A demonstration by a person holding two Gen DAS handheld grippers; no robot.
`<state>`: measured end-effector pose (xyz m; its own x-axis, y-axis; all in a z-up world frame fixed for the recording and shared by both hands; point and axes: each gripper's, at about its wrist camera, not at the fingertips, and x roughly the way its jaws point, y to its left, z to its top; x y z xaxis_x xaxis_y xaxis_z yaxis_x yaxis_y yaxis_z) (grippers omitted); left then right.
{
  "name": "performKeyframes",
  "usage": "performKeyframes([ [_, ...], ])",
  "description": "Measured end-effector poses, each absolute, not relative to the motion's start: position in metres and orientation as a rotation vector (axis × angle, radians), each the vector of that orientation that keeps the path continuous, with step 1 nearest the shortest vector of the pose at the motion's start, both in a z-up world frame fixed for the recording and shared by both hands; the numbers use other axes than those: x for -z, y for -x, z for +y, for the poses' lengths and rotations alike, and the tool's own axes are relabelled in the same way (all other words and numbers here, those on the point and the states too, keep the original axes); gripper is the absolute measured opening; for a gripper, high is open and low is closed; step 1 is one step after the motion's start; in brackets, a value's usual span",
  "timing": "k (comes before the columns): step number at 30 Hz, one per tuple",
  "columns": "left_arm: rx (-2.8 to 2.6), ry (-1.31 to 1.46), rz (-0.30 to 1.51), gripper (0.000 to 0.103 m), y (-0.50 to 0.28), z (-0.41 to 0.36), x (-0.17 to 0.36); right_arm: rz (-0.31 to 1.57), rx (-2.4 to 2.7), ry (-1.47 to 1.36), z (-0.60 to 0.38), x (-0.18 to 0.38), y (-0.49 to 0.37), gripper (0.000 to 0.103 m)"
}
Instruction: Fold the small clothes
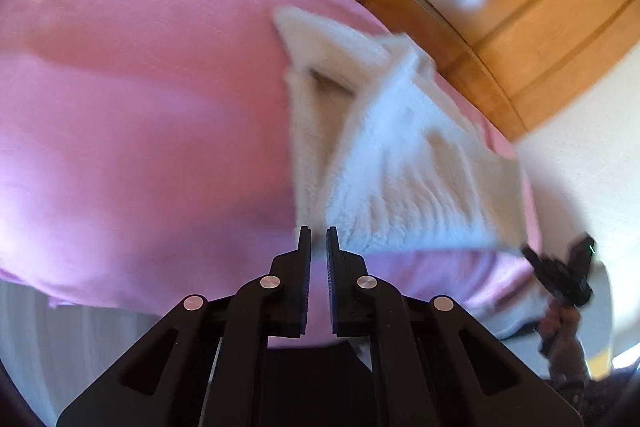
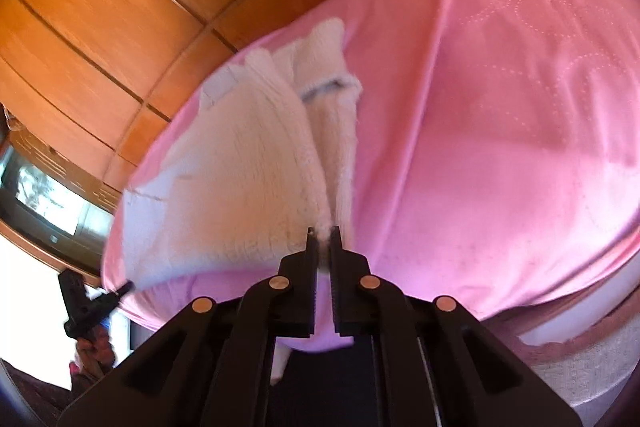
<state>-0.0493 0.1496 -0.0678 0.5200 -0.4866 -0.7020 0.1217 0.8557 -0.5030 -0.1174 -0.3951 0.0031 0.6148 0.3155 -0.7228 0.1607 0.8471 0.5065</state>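
A small white fuzzy garment (image 1: pixel 384 163) hangs stretched between the two grippers above a pink bed sheet (image 1: pixel 140 99). My left gripper (image 1: pixel 319 233) is shut on its near left corner. In the right wrist view the garment (image 2: pixel 248 179) runs away toward a collar at the far end, and my right gripper (image 2: pixel 324 233) is shut on its near edge, with white fluff between the fingertips. Each gripper also shows in the other's view: the right one (image 1: pixel 560 271) at the garment's far corner, the left one (image 2: pixel 90 301) at the lower left.
The pink sheet (image 2: pixel 500 107) covers a mattress with a white base (image 2: pixel 592 359). Wooden wardrobe panels (image 2: pixel 100 7) stand behind the bed. A white wall (image 1: pixel 592 155) is at the right. A TV screen (image 2: pixel 44 199) sits at the left edge.
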Motion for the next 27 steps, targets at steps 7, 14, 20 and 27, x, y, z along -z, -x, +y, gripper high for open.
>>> performKeyframes([
  [7, 0.372, 0.291, 0.830, 0.050, -0.002, 0.131, 0.037, 0.822, -0.069, -0.414, -0.393, -0.034, 0.077, 0.041],
  [14, 0.450, 0.202, 0.858, 0.058, -0.047, 0.093, 0.057, 0.842, -0.069, -0.239, -0.374, -0.026, 0.010, 0.048],
  [20, 0.465, 0.126, 0.819, 0.005, -0.038, 0.080, 0.057, 0.907, -0.071, -0.154, -0.361, -0.012, -0.003, 0.007],
  [27, 0.545, 0.204, 0.687, 0.005, -0.013, 0.104, 0.015, 0.764, -0.108, -0.214, -0.369, -0.068, 0.022, 0.006],
])
